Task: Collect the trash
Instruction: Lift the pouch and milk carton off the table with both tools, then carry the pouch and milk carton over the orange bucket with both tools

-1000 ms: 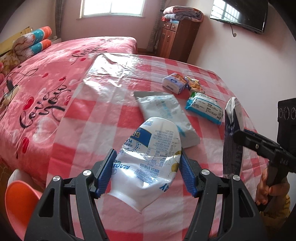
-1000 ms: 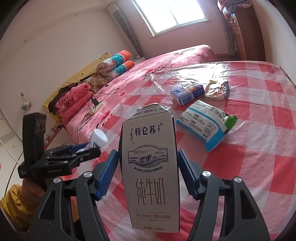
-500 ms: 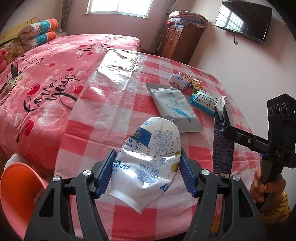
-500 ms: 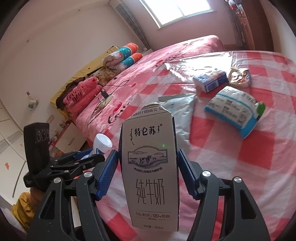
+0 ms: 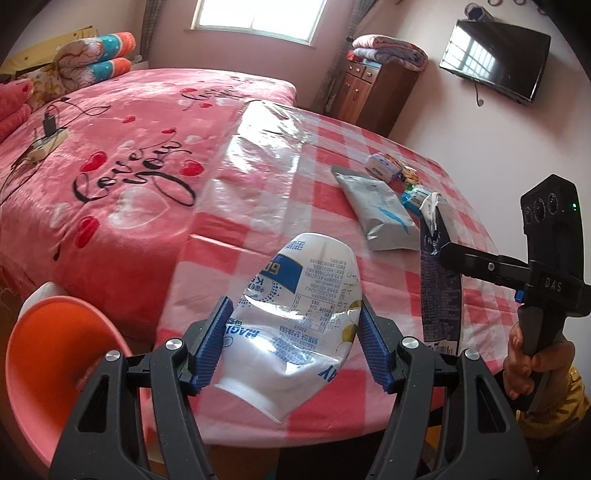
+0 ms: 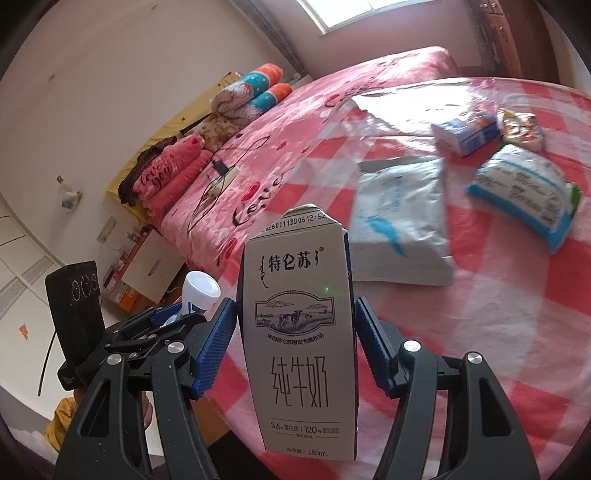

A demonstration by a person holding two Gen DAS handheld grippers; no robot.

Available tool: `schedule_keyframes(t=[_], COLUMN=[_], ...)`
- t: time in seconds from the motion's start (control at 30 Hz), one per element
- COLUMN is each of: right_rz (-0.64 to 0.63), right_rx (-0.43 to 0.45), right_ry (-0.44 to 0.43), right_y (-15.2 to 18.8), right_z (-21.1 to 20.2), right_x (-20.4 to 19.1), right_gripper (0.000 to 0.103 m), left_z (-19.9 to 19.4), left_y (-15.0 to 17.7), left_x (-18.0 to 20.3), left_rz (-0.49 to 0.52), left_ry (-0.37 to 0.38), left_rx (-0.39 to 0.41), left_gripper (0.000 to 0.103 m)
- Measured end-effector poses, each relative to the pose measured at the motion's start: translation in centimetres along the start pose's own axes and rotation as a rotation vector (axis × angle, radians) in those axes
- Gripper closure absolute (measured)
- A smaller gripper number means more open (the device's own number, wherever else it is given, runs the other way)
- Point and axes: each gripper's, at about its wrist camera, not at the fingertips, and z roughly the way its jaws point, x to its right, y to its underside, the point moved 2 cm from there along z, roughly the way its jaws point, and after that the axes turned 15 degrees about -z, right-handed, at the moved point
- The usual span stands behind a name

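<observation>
I am gripping the crushed white bottle (image 5: 295, 325) in my left tongs (image 5: 293, 349) and the milk carton (image 6: 299, 332) upright in my right tongs (image 6: 295, 347) — the orange bin (image 5: 51, 369) is sitting just left of the bottle, nearer my left hand.

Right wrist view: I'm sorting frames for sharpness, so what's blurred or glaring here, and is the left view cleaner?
Right wrist: carton sharp, table packets motion-smeared, window blown out. Left wrist: pouch and packets crisp, glare on the plastic cover; fisheye bends both.
</observation>
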Motion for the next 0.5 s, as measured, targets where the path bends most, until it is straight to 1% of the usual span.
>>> schedule_keyframes(t=[0.17, 0.5], right_rz=[-0.013, -0.086], right_rx=[-0.039, -0.127], right_ry=[-0.061, -0.183], right_y=[-0.7, -2.6], right_z=[2.2, 7.5], right_x=[-2.7, -9.1], right_gripper=[0.037, 0.037], left_z=[-1.8, -5.3], left_y=[-0.1, 0.5], left_x=[-2.7, -10.9], left_rz=[-0.044, -0.196], left_ry=[-0.015, -0.110], left_rx=[0.031, 0.095], left_gripper=[0.036, 0.036])
